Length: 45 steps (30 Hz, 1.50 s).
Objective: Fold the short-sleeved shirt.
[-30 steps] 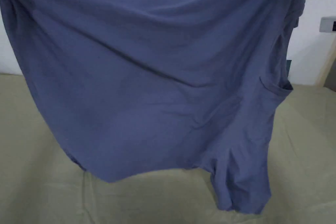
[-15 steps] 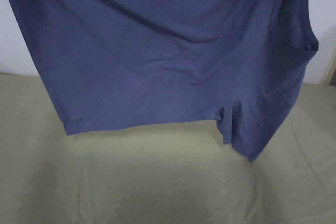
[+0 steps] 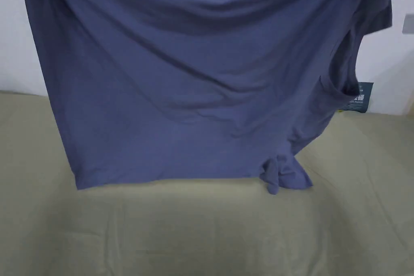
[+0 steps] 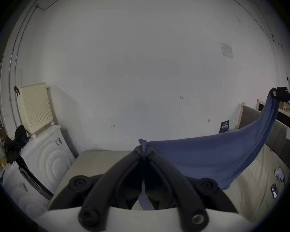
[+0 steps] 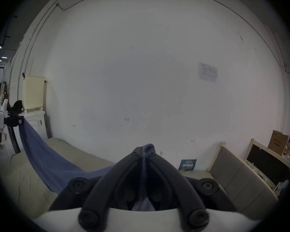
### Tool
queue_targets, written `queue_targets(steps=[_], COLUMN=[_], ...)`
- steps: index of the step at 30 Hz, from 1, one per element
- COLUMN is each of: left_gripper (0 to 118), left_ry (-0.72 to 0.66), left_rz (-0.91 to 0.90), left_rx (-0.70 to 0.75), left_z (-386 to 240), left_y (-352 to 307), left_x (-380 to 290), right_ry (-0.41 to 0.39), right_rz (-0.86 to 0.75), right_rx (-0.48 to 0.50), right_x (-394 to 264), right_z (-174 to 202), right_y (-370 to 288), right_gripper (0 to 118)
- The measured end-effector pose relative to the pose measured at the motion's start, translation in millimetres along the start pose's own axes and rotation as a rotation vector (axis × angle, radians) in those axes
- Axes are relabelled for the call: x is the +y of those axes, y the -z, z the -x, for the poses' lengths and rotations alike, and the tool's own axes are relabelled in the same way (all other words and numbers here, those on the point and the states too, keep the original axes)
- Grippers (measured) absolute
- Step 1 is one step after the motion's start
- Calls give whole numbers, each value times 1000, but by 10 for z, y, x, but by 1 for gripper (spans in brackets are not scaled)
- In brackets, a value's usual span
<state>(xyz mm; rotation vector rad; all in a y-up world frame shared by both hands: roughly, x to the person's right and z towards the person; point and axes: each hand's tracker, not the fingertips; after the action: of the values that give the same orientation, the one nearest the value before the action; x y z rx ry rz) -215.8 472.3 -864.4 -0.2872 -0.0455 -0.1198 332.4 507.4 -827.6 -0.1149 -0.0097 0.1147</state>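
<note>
Shirt [image 3: 182, 99] hangs above the bed [image 3: 202, 232], left gripper [image 4: 143, 152] and right gripper [image 5: 145, 152] each clenched on a top corner — I'd lower both evenly, keeping it taut, so it lands flat.

A white wall [image 3: 398, 58] rises behind a beige-covered bed [image 3: 210, 228], with what looks like a washing machine [image 4: 45, 158] alongside.

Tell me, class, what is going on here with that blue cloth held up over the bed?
A person holds a blue short-sleeved shirt spread in the air with a gripper in each hand. The left gripper is shut on one top corner, the right gripper on the other. The shirt sags between them above a beige bed sheet, its lower edge hanging near the sheet. No fold has been made yet.
</note>
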Motion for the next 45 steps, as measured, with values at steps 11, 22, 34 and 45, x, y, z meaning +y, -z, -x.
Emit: queue_targets(steps=[11,22,34,45], left_gripper=[0,0,0,0], left_ry=[-74,-146,-116,-182], left_rz=[78,113,120,198], left_rx=[-89,-141,-194,-210], left_z=[1,95,160,268], left_y=[-319,-1023,-1865,-2344], left_x=[-822,-1508,-1992,-2728], right_ry=[-63,-43,1,145], right_rz=[117,123,135,226], right_rx=[10,82,138,174], right_x=[-496,-965,-1525,-2353], right_z=[84,185,357,369], right_y=[-509,-1251,-2416,-3071], right_gripper=[4,4,4,4])
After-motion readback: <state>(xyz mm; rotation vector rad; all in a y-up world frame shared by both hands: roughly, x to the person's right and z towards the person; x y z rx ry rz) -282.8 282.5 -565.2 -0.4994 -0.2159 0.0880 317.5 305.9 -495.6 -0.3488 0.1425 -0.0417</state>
